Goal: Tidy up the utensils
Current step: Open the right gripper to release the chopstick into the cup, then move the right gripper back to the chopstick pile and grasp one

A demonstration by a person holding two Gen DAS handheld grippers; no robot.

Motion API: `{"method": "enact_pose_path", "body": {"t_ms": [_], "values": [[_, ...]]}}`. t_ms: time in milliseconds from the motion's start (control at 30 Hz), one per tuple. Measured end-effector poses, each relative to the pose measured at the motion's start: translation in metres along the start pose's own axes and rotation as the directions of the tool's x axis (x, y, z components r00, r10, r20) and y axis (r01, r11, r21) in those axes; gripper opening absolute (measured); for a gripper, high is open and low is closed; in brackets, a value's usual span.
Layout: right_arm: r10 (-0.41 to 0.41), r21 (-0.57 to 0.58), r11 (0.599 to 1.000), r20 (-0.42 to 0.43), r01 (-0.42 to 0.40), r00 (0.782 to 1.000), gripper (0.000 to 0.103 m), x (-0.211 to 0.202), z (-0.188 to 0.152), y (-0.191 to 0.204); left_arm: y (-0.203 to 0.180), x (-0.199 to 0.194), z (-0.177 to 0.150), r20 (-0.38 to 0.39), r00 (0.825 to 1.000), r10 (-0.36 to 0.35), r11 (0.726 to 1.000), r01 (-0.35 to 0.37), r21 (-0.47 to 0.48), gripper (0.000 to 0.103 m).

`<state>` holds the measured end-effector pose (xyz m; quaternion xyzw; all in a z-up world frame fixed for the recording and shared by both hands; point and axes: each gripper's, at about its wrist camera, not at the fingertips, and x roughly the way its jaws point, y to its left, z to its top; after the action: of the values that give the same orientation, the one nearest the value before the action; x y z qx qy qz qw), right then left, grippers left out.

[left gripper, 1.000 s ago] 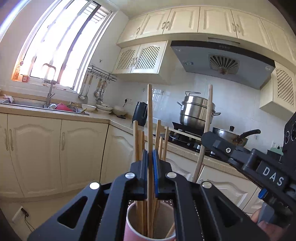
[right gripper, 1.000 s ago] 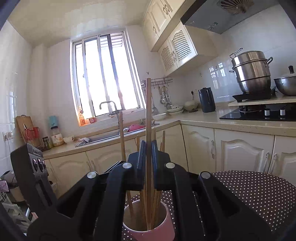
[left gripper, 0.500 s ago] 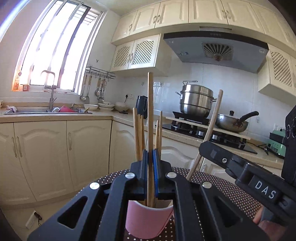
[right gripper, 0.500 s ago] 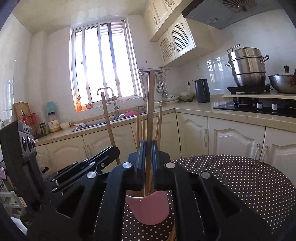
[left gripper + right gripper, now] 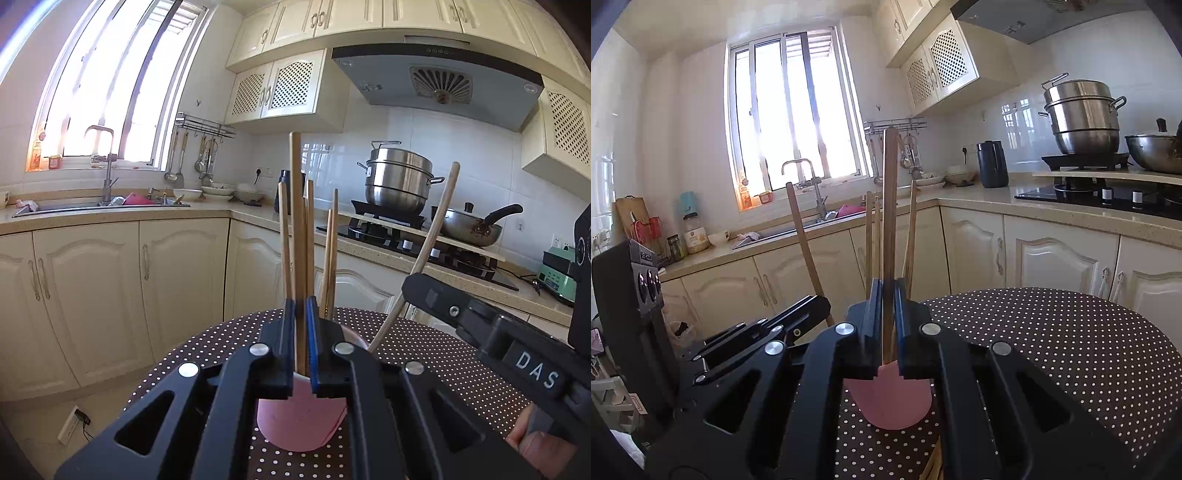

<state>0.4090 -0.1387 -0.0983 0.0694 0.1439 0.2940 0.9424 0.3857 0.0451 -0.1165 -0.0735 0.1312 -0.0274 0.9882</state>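
A pink cup (image 5: 301,421) (image 5: 890,402) stands on the polka-dot table (image 5: 461,365) and holds several upright wooden chopsticks (image 5: 330,258). My left gripper (image 5: 301,308) is shut on one upright chopstick (image 5: 295,221) whose lower end drops into the cup's mouth. My right gripper (image 5: 888,293) is shut on another chopstick (image 5: 889,206), also over the cup. In the left wrist view the right gripper (image 5: 408,291) comes in from the right with its chopstick (image 5: 437,232) leaning. In the right wrist view the left gripper (image 5: 822,304) shows at the left with its chopstick (image 5: 801,236).
Cream cabinets and a counter run behind the table (image 5: 1071,332), with a sink (image 5: 99,206) under the window. A stove carries a steel steamer pot (image 5: 399,181) and a pan (image 5: 472,225). A dark kettle (image 5: 993,164) stands in the corner. A person's thumb (image 5: 539,445) shows at lower right.
Both grippers have sunk with their chopsticks. The cup, earlier seen from above, now shows from the side. The right gripper's chopstick leans more to the right in the left wrist view.
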Motion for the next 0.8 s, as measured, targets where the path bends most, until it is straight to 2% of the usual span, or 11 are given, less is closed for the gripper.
{"method": "enact_pose_path", "body": {"t_ms": [67, 100, 133, 467, 667, 800], "values": [[0.001, 0.004, 1.0, -0.004, -0.001, 1.0, 0.007, -0.001, 0.001, 0.001, 0.001, -0.003, 0.001, -0.002, 1.0, 0.001, 1.0, -0.001, 0.001, 0.014], [-0.001, 0.003, 1.0, -0.004, 0.001, 1.0, 0.007, -0.002, 0.001, 0.002, 0.0, -0.004, 0.002, -0.001, 1.0, 0.004, 1.0, -0.004, 0.0, 0.026], [-0.003, 0.003, 1.0, -0.005, 0.003, 1.0, 0.007, -0.003, 0.002, 0.002, 0.001, -0.007, 0.003, 0.007, 1.0, 0.009, 1.0, -0.009, -0.001, 0.031], [-0.025, 0.006, 1.0, 0.01, 0.025, 1.0, 0.009, -0.024, 0.009, 0.011, 0.0, -0.031, 0.013, 0.028, 0.999, 0.031, 1.0, -0.031, 0.006, 0.037], [-0.039, 0.011, 0.999, 0.021, 0.039, 0.999, 0.02, -0.041, 0.014, 0.014, -0.011, -0.05, 0.019, 0.045, 0.998, 0.037, 0.999, -0.039, 0.037, 0.041], [-0.048, 0.003, 0.999, 0.032, 0.048, 0.998, 0.031, -0.056, 0.017, 0.018, -0.019, -0.063, 0.021, 0.05, 0.998, 0.045, 0.997, -0.048, 0.063, 0.048]]}}
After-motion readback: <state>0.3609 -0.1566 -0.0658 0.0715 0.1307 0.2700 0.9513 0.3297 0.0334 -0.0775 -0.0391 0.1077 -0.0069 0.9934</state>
